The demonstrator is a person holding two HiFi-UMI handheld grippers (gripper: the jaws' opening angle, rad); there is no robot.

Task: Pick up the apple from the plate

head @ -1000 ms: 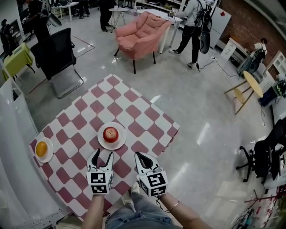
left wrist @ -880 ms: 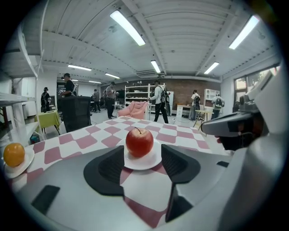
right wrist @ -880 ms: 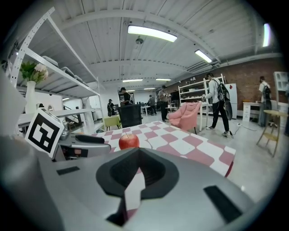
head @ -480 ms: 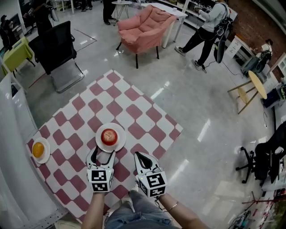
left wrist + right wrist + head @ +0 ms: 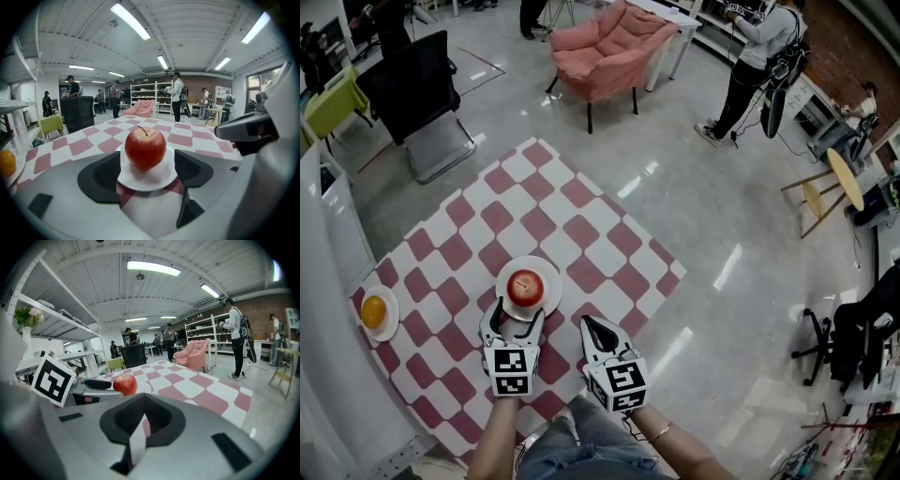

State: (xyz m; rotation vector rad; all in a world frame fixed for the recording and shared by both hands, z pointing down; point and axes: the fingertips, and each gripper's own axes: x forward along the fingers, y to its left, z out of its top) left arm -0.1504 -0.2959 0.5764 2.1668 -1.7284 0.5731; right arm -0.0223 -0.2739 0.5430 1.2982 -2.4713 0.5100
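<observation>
A red apple (image 5: 525, 287) sits on a small white plate (image 5: 547, 274) on the red-and-white checked surface (image 5: 581, 234). My left gripper (image 5: 515, 316) is right at the plate's near rim and its jaws are opening. In the left gripper view the apple (image 5: 145, 149) stands just ahead of the left gripper (image 5: 147, 165), whose dark fingers (image 5: 101, 176) flank the near part of the plate (image 5: 149, 182) without touching the fruit. My right gripper (image 5: 592, 326) hovers to the right of the plate, shut and empty. In the right gripper view, the right gripper (image 5: 142, 414) has the apple (image 5: 124, 384) ahead at the left.
An orange (image 5: 373, 312) lies on a second plate at the left edge of the checked surface. A white shelf unit (image 5: 323, 281) runs along the left. A black office chair (image 5: 417, 98), a pink armchair (image 5: 609, 47) and a standing person (image 5: 759, 56) are farther off.
Both grippers have moved forward and down toward the plate. The left gripper's jaws have spread wider and now reach the plate's near rim.
</observation>
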